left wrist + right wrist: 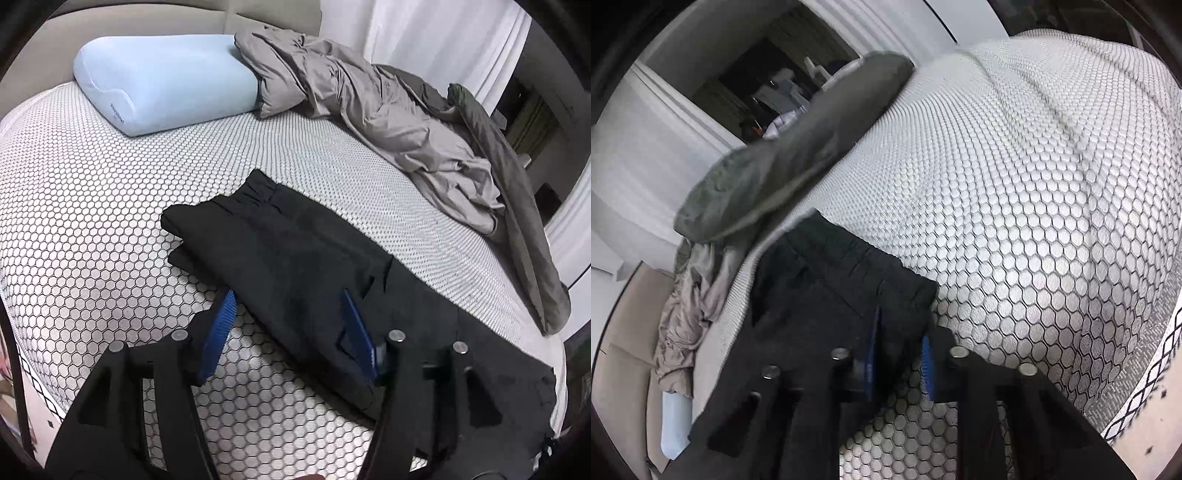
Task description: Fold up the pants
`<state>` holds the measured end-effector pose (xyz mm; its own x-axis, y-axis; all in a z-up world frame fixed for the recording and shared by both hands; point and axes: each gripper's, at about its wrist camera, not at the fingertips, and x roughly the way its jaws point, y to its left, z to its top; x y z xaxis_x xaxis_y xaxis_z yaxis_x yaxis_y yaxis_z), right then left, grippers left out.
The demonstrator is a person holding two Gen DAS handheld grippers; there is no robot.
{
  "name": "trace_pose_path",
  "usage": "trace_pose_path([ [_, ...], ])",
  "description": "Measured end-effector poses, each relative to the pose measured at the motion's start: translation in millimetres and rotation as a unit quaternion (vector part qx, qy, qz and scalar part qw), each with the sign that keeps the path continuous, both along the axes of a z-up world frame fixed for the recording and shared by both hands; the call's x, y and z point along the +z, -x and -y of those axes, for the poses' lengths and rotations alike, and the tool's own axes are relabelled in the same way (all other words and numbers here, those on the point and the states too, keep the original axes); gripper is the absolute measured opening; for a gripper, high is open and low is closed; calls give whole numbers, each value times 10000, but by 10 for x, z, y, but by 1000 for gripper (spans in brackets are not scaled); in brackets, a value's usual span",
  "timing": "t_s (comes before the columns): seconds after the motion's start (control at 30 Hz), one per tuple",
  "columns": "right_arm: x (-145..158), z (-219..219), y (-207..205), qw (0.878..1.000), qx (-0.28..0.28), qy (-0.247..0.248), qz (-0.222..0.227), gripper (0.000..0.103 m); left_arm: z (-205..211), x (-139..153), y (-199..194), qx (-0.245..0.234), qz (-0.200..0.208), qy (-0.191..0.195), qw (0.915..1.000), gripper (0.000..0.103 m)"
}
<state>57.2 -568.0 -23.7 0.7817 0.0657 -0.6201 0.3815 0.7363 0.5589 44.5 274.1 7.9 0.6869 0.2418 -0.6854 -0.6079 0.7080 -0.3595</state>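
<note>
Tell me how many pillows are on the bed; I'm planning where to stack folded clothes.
1. A light blue pillow lies at the head of the mattress, beside the crumpled grey duvet. The duvet could be hiding another.

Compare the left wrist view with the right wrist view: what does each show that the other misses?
Left wrist only: the whole light blue pillow and the left claw, open over the pants' edge. Right wrist only: the right claw with pants fabric between its fingers, and a doorway. Both: black pants, honeycomb mattress, grey duvet.
</note>
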Motion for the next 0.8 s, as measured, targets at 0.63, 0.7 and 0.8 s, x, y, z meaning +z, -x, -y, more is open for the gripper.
trace_pose_path([
  [0.63, 469, -113, -435, 9884, 995, 1141, -132, 85, 629, 146, -380, -925, 351, -123, 9950, 102],
  [0.7, 412, -210, -728, 9822, 1231, 1365, -396, 86, 817, 113, -512, -1203, 317, -95, 9922, 102],
  [0.8, 347, -283, -1103, 9721, 1440, 1732, -651, 86, 1105, 23, -733, -1527, 194, -80, 9880, 102],
])
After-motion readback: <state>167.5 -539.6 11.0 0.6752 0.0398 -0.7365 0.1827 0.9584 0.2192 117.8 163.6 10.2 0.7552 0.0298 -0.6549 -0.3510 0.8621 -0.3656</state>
